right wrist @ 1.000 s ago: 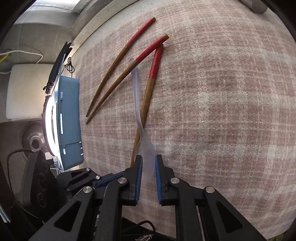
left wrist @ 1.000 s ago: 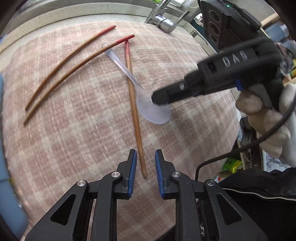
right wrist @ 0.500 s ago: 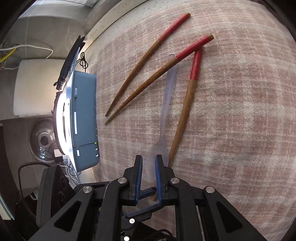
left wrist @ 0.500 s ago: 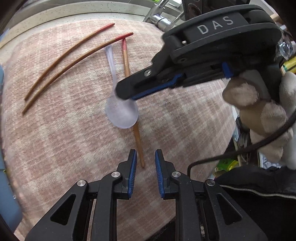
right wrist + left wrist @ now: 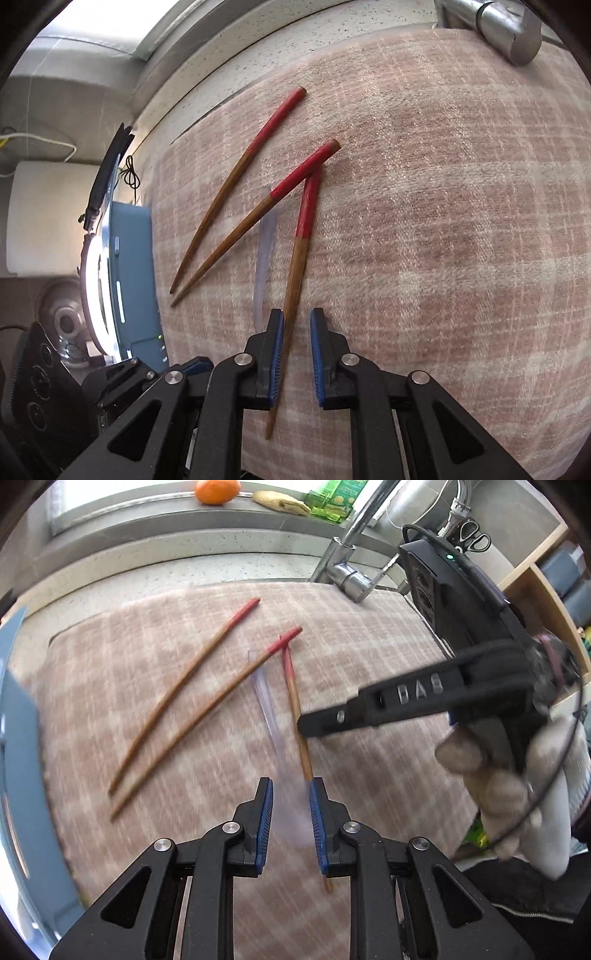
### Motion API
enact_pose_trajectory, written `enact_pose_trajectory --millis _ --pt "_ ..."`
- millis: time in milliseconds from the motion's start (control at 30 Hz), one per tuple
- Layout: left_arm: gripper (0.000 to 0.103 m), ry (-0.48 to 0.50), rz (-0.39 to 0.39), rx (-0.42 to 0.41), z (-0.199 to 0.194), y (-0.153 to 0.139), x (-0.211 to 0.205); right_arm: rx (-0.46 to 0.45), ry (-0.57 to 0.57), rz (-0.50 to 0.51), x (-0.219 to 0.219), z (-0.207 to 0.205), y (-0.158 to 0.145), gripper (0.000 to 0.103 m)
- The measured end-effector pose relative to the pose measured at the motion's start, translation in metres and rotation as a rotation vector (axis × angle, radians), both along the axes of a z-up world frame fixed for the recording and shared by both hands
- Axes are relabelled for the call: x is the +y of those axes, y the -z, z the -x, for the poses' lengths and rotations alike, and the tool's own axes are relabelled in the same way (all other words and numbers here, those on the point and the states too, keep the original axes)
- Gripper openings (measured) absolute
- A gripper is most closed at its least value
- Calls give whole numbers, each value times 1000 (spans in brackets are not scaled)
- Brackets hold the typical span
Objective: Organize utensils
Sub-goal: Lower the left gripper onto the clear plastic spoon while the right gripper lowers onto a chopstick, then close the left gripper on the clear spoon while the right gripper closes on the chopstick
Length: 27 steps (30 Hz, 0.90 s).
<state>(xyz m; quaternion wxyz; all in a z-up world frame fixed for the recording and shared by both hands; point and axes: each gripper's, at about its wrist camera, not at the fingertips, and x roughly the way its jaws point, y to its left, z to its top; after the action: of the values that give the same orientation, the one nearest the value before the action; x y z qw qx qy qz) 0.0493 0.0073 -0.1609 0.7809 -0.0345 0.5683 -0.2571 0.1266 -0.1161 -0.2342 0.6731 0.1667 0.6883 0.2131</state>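
I see my left gripper (image 5: 291,812) with narrowly parted fingers straddling the blurred bowl of a clear plastic spoon (image 5: 266,705) on the pink plaid cloth (image 5: 443,221). My right gripper (image 5: 296,354), fingers slightly apart and empty, frames a red-tipped wooden chopstick (image 5: 295,273) lying just beside the spoon.

- A pink-and-cream plaid cloth (image 5: 369,686) covers the work surface, edged toward 12 o'clock by a speckled stone counter (image 5: 207,563).
- Daylight falls from a window ledge (image 5: 147,513) at 12 o'clock, where an orange (image 5: 217,491) sits.
- A chrome faucet (image 5: 347,572) rises at 1 o'clock.
- Wooden shelving (image 5: 543,568) stands at 2 o'clock, scissors (image 5: 474,539) hanging nearby.
- A blue-grey appliance (image 5: 135,280) sits at 9 o'clock in the right wrist view.
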Motion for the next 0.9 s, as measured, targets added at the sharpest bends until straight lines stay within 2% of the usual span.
enact_pose_trajectory --millis 133,233,267,467,600,667,700,900 --pt "19 20 -30 1 -11 4 -9 0 -3 3 7 -2 2 13" --pt "19 25 -54 5 -16 8 -11 -13 -17 42 12 -3 3 13" --pt "19 27 -55 8 -16 9 -12 -23 -23 67 13 -3 2 8" --pt "19 51 -95 22 -23 19 -30 -56 -41 134 7 -2 -3 6" --pt "19 60 -180 31 -29 25 -41 -45 -31 119 -4 -1 -2 6" --pt "18 80 -226 7 -29 26 -47 -54 -35 129 -6 0 -4 6" --pt "15 86 -241 -2 -30 27 -49 -59 -37 132 -8 1 -5 6" --pt "8 88 -236 -3 -31 28 -42 -36 -35 104 -16 1 -3 9"
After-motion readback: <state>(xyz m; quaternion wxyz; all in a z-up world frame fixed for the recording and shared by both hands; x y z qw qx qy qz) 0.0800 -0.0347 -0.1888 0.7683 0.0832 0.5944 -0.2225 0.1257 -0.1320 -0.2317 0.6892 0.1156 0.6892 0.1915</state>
